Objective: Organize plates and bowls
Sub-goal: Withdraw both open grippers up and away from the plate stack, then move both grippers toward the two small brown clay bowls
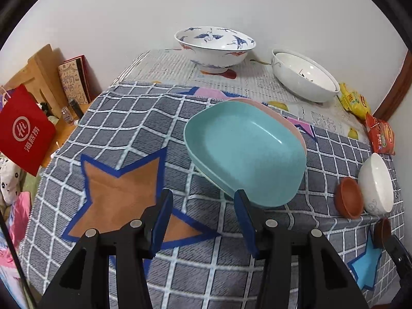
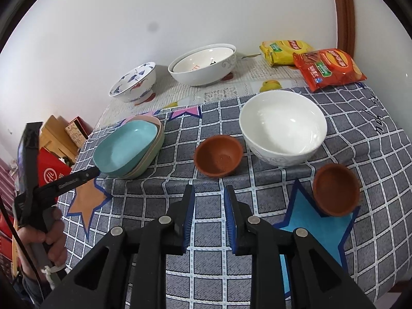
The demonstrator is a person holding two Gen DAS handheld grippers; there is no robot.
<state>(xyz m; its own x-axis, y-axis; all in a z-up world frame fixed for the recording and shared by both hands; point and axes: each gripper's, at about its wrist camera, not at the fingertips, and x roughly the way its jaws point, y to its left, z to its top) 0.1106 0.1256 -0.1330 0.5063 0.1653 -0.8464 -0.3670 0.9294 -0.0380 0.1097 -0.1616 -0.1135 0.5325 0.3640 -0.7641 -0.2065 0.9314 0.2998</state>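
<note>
Checked cloth on our worktop (image 2: 213, 278): left tongs (image 1: 203, 198) gape beside the teal dish (image 1: 247, 152); right tongs (image 2: 209, 193), parted and empty, face a terracotta bowl (image 2: 218, 157).

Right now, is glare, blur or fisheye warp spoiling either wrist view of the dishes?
Left wrist: sharp, only a small highlight inside the teal dish; table edges bow and corners go black. Right wrist: soft glare in the white bowl, rim still clear; the same warp, no motion blur.

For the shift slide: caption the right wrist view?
Open right gripper hovers before two terracotta bowls and white bowl.
</note>
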